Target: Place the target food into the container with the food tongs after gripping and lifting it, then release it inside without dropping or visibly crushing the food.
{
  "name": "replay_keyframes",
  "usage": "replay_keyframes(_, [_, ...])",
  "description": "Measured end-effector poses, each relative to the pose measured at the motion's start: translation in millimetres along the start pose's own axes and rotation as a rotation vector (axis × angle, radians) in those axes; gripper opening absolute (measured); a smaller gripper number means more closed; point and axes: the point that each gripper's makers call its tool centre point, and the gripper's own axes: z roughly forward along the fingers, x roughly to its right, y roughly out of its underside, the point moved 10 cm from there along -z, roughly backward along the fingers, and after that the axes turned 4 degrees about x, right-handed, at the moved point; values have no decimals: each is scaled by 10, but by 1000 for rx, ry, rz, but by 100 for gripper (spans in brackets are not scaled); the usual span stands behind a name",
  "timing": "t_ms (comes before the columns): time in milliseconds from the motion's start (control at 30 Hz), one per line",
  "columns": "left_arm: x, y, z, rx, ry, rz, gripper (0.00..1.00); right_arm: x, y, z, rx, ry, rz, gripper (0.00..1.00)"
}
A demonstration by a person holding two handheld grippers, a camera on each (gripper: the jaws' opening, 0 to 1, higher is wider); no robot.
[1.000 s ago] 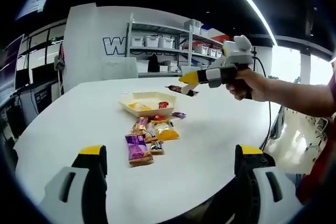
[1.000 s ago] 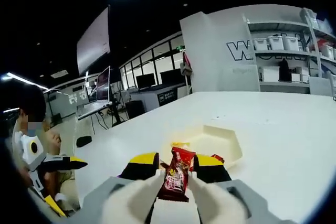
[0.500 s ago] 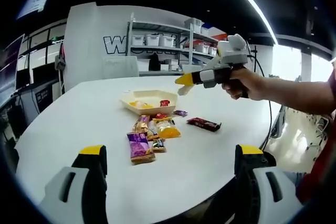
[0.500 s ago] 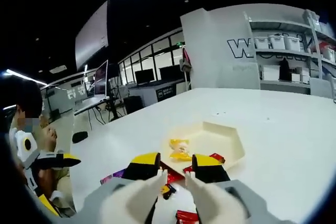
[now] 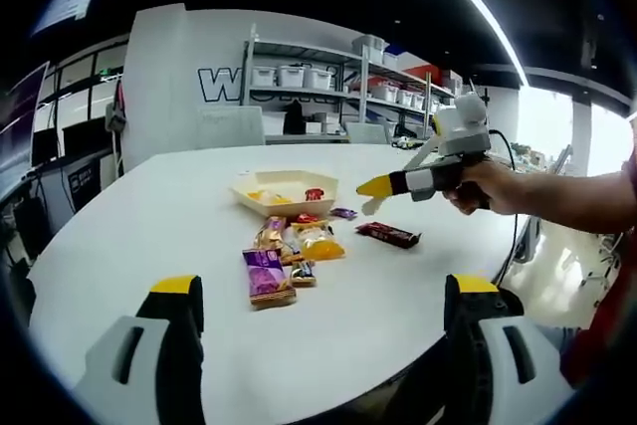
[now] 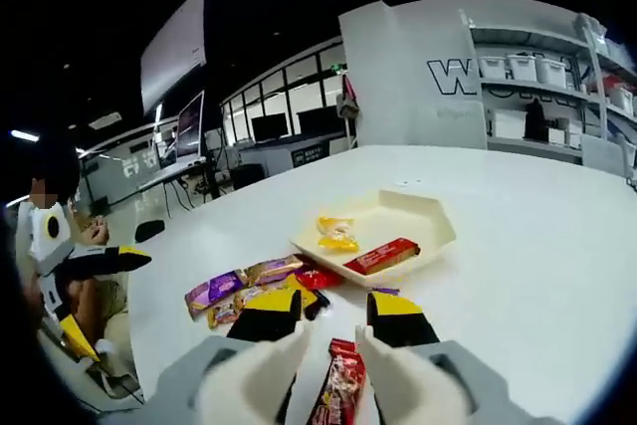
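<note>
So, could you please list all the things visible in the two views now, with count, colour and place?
Table: one, white, under everything.
Tray: one, cream, on the table, holding a yellow snack and a red bar.
Snack packets: several, purple, gold, orange and red, clustered beside the tray.
Dark red bar: one, lying on the table outside the tray.
Shelves: grey, holding white bins, in the background.
Right gripper: yellow-tipped, open, above the dark red bar.
Left gripper: yellow-tipped, open.

Right gripper (image 5: pixel 370 194) is held over the desk (image 5: pixel 149 226), fingers apart, red bar (image 5: pixel 388 235) lying below, outside the tray (image 5: pixel 284 191), snacks (image 5: pixel 284 256) piled nearby.
</note>
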Motion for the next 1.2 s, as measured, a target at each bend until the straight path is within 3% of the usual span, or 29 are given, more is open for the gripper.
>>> replay_keyframes(33, [10,-5,6,-1,1,4,98,-8,21,-14,-1,8,-28,21])
replay_keyframes(300, [24,-14,14,-1,7,10,98,-4,94,-57,4,13,24,22])
replay_keyframes(367, [13,-19,8,0,5,9,97,-4,81,-92,20,36,-24,22])
replay_keyframes(433, [6,-18,2,1,2,8,97,-15,47,-128,44,28,-1,23])
replay_keyframes(500, [4,-17,3,0,1,5,97,-21,91,-118,14,27,24,23])
replay_keyframes(533, [8,-13,9,-1,2,5,97,-30,128,-120,-7,31,17,23])
replay_keyframes(600, [24,-9,24,-3,5,9,97,-57,165,-129,23,28,-19,24])
replay_keyframes(800, [63,1,55,-13,19,20,97,-100,128,-128,29,49,-97,24])
replay_keyframes(933, [52,-4,55,-10,15,14,97,-107,187,-116,-5,56,-89,24])
replay_keyframes(967, [50,-3,56,-12,14,15,97,-100,166,-119,28,58,-133,24])
replay_keyframes(1067, [55,-3,58,-12,16,15,97,-108,171,-130,14,68,-128,24])
replay_keyframes(1200, [65,12,68,-22,24,22,97,-89,196,-134,12,121,-218,25])
